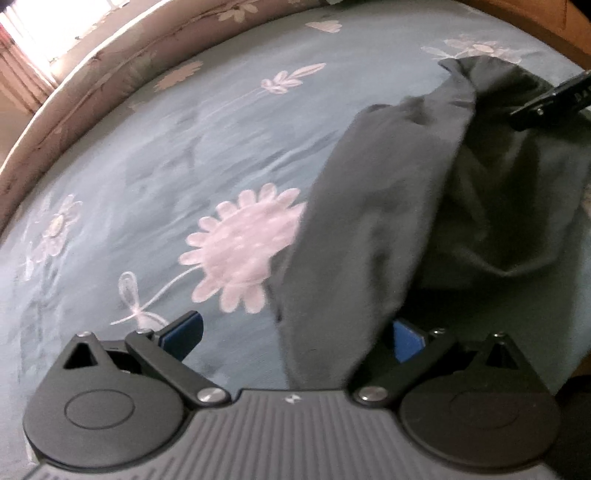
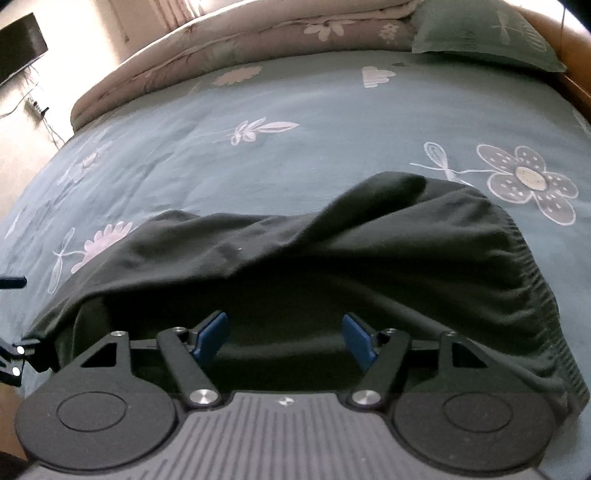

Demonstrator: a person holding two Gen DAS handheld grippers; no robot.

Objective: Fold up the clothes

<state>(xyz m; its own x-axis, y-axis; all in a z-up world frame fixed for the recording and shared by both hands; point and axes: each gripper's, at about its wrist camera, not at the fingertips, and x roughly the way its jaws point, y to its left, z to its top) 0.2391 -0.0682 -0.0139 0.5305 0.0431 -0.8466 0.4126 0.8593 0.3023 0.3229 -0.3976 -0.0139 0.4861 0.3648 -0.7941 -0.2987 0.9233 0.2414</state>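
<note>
A dark garment with a gathered elastic waistband lies rumpled on the bed. In the left wrist view my left gripper is open wide, and a fold of the garment hangs between its blue-padded fingers, partly hiding the right one. My right gripper is open too, low over the near edge of the garment, with cloth between and beyond its pads. Part of the right gripper shows at the garment's far end in the left view. The left gripper peeks in at the right view's left edge.
The bed is covered by a grey-blue sheet with pale flower prints. A folded brownish quilt and a green pillow lie along the far side. A wooden bed frame curves at the right. Bare floor with cables lies left.
</note>
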